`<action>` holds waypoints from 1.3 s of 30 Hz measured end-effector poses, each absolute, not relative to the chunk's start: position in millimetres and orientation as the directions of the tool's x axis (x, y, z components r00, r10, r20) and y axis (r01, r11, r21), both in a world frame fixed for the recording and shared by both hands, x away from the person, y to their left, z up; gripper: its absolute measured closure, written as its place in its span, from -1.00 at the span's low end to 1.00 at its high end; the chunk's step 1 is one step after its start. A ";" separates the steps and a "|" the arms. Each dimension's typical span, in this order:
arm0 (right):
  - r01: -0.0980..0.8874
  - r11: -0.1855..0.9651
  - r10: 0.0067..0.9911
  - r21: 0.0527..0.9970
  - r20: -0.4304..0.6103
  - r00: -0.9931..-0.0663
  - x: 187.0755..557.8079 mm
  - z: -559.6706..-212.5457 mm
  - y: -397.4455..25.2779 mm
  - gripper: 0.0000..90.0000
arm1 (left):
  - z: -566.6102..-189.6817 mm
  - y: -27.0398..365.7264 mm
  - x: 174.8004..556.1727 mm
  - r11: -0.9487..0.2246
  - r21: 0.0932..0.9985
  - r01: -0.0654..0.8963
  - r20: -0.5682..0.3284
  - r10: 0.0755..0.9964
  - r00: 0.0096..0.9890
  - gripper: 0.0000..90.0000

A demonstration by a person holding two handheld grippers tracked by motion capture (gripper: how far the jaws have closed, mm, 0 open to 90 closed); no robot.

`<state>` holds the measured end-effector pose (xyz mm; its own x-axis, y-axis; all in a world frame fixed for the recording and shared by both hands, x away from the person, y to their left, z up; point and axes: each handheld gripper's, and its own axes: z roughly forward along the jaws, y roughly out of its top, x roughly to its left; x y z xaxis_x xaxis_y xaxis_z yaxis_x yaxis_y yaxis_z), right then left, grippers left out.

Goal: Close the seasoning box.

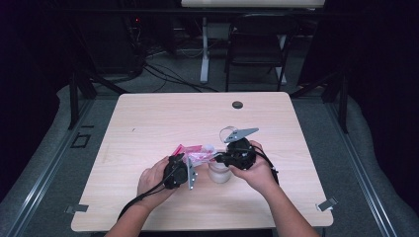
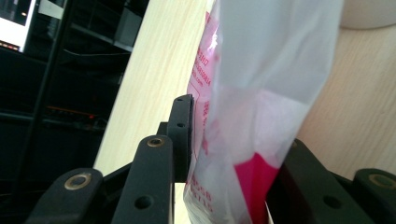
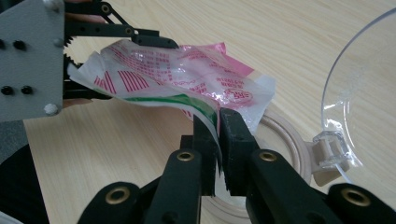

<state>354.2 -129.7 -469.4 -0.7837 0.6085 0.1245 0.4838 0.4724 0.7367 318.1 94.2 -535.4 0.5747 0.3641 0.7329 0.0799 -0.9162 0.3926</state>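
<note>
A pink-and-white plastic packet (image 1: 191, 152) hangs stretched between my two grippers, just above the table (image 1: 148, 118). My left gripper (image 1: 187, 159) is shut on its left end; in the left gripper view the packet (image 2: 261, 93) sits pinched between the jaws of that gripper (image 2: 233, 158). My right gripper (image 1: 217, 159) is shut on the other end, and the right gripper view shows its jaws (image 3: 218, 135) clamped on the packet's (image 3: 187, 79) edge. Directly beneath stands a round whitish jar (image 1: 220, 174) with its clear hinged lid (image 1: 228, 132) flipped open. The jar's rim (image 3: 289, 140) and lid (image 3: 355, 93) lie right of the jaws.
A small black round disc (image 1: 237, 104) sits near the table's far edge. Beyond the table are a black folding chair (image 1: 257, 44) and a white desk leg (image 1: 204, 49). Metal clips (image 1: 327, 203) hold the table's near corners.
</note>
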 end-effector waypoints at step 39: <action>0.435 0.383 0.614 0.815 0.127 -0.779 352.0 -468.0 -131.7 -0.07 | -554.1 103.8 334.7 -0.795 0.579 0.181 0.480 0.511 0.713 0.97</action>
